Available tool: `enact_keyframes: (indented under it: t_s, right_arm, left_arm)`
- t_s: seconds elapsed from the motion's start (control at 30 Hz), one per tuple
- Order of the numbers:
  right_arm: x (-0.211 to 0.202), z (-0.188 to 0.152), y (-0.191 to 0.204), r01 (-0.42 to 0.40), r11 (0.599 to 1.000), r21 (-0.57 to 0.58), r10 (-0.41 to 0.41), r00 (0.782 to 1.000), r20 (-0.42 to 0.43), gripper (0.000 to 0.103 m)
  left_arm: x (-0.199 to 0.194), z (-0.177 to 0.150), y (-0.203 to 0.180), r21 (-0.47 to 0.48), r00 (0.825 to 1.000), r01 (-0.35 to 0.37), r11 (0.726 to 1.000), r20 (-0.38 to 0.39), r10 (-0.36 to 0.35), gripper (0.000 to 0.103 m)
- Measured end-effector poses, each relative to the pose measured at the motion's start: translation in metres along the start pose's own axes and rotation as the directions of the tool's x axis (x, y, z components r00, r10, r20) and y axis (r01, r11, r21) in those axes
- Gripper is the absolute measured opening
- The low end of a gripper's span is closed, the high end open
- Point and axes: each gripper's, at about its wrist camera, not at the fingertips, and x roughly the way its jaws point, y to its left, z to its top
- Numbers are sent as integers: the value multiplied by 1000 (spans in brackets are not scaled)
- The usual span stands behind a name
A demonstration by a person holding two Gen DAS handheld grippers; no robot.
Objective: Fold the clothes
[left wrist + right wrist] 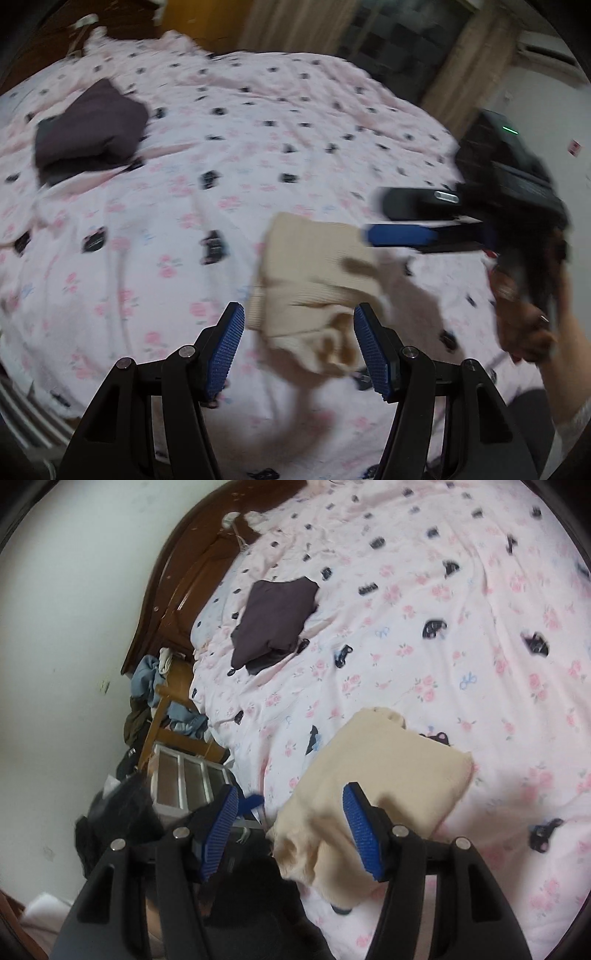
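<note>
In the left wrist view, the left gripper (299, 354) fills the bottom of the frame with its jaws about half open and gripping nothing. The cream garment (314, 280) lies just ahead of them, right of centre. Its rumpled near end, with open cuff-like folds, shows between the two blue pads, but neither pad presses on it. The garment is folded into a thick, uneven bundle of ribbed cream cloth on the pink flowered bedsheet (229, 155).

At the right edge of that view a hand (524, 314) holds the right gripper (373, 214), whose tips reach over the garment's far corner.

In the right wrist view, the right gripper (290, 834) is likewise about half open and empty. The garment (384, 768) lies ahead and to the right, passing behind the right pad; its loose end sits in the gap, untouched as far as can be told.

Farther back, in the upper left of both views, a dark folded garment (277, 616) rests on the sheet, well apart from the cream one. Beyond it stands the brown headboard (192, 572).
</note>
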Motion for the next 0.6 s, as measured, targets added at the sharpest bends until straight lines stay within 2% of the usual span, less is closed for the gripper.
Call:
enact_keyframes:
  t_s: [0.1, 0.27, 0.33, 0.4, 0.53, 0.6]
  right_arm:
    - [21, 10, -7, 5, 1000, 31, -4, 1000, -29, 62]
    - [51, 21, -18, 18, 998, 66, -14, 998, -63, 62]
    - [58, 24, -21, 21, 997, 73, -16, 998, -67, 62]
    - [60, 24, -24, 20, 997, 80, -15, 998, -69, 60]
    - [57, 25, -29, 13, 996, 84, -7, 998, -67, 60]
    - [53, 25, -29, 33, 997, 68, -28, 998, -64, 60]
  left_arm:
    - [12, 2, -16, 47, 999, 33, 998, -29, -32, 56]
    - [34, 6, -23, 65, 998, -8, 998, -61, 12, 56]
    - [38, 1, -20, 67, 995, -53, 996, -84, 59, 56]
    - [41, -8, -14, 59, 986, -98, 993, -130, 105, 56]
    - [35, -18, 3, 5, 983, -88, 996, -160, 88, 56]
    - [34, -19, 10, -24, 982, -91, 996, -169, 86, 56]
